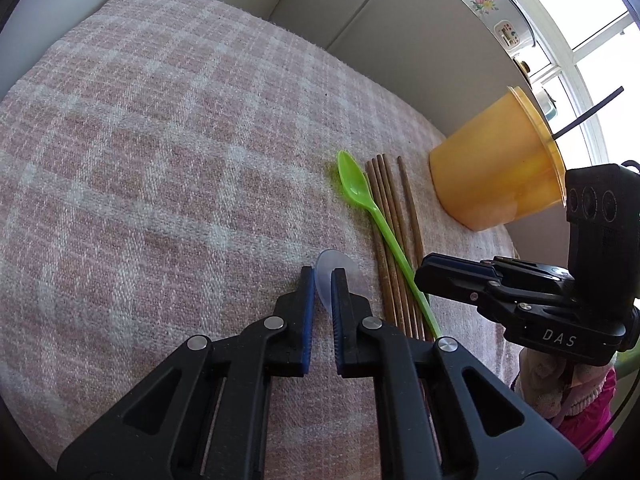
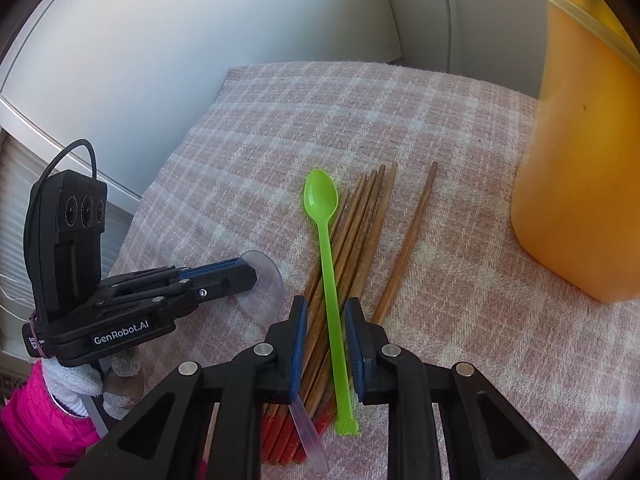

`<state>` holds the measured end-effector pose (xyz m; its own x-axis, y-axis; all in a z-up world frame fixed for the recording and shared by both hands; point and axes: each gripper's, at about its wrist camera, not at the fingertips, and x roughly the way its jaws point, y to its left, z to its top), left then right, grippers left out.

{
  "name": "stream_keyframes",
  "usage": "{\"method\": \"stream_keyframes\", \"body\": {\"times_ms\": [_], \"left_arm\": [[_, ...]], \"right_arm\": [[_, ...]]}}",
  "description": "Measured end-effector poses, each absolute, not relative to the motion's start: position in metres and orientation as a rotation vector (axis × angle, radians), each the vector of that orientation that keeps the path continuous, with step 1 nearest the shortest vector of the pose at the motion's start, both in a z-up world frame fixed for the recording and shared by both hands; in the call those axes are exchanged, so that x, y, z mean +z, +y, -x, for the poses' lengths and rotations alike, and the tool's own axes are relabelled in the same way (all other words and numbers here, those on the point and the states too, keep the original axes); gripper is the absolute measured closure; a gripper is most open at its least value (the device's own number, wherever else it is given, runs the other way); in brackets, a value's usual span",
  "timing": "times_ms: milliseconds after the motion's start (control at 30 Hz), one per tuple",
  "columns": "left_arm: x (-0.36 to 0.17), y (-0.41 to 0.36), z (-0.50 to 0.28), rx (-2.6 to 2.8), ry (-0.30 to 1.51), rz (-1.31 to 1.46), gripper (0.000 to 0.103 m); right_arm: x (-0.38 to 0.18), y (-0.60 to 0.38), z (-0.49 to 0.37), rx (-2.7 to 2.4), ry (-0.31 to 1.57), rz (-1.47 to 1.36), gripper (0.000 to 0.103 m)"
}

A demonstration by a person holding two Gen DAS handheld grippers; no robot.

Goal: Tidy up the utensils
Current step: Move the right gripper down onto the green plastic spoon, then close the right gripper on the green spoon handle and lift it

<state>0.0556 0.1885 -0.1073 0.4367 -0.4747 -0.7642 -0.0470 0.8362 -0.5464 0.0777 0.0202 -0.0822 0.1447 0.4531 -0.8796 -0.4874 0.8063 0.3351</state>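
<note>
My left gripper (image 1: 322, 280) has its jaws closed on the bowl of a clear plastic spoon (image 1: 334, 270), low in the centre of the left wrist view; in the right wrist view that same gripper (image 2: 252, 274) reaches in from the left edge, its tip against the clear bowl (image 2: 262, 284), and the spoon's handle runs down under my right jaws toward the bottom of the frame. My right gripper (image 2: 326, 312) has its jaws standing apart on either side of the green spoon (image 2: 330, 280), not pressing it; the handle passes between them and its bowl points toward the upper middle. The green spoon lies across a bundle of brown chopsticks (image 2: 360, 224) with red ends, one stick apart to the right. Everything rests on a pink checked cloth (image 2: 460, 128). An orange plastic container (image 2: 576, 184) stands at the right edge. A gloved hand (image 2: 70, 388) and pink sleeve (image 2: 36, 428) show at lower left.
</note>
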Motion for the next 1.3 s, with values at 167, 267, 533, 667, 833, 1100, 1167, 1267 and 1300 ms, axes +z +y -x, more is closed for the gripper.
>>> {"method": "stream_keyframes", "body": {"times_ms": [167, 267, 533, 667, 833, 1100, 1167, 1267, 1300], "left_arm": [[-0.109, 0.195, -0.052, -0.284, 1.095, 0.547, 0.097], [-0.108, 0.196, -0.05, -0.284, 1.092, 0.542, 0.097], [-0.106, 0.199, -0.046, -0.28, 1.087, 0.536, 0.097], [-0.106, 0.204, -0.043, -0.272, 1.082, 0.534, 0.097], [-0.104, 0.213, -0.038, -0.261, 1.069, 0.542, 0.098], [-0.098, 0.224, -0.033, -0.247, 1.044, 0.547, 0.099], [-0.098, 0.225, -0.032, -0.243, 1.042, 0.546, 0.099], [-0.096, 0.228, -0.03, -0.24, 1.035, 0.546, 0.099], [-0.094, 0.228, -0.029, -0.239, 1.03, 0.545, 0.099]], "right_arm": [[-0.086, 0.028, -0.084, 0.666, 1.264, 0.073, 0.083], [-0.087, 0.033, -0.086, 0.652, 1.259, 0.112, 0.082], [-0.087, 0.044, -0.084, 0.616, 1.24, 0.254, 0.098], [-0.086, 0.041, -0.085, 0.624, 1.25, 0.224, 0.099], [-0.08, 0.034, -0.079, 0.627, 1.237, 0.18, 0.099], [-0.062, 0.023, -0.066, 0.624, 1.182, 0.144, 0.099], [-0.058, 0.02, -0.063, 0.62, 1.166, 0.141, 0.099], [-0.052, 0.013, -0.058, 0.616, 1.146, 0.137, 0.099], [-0.049, 0.01, -0.056, 0.617, 1.14, 0.135, 0.099]]}}
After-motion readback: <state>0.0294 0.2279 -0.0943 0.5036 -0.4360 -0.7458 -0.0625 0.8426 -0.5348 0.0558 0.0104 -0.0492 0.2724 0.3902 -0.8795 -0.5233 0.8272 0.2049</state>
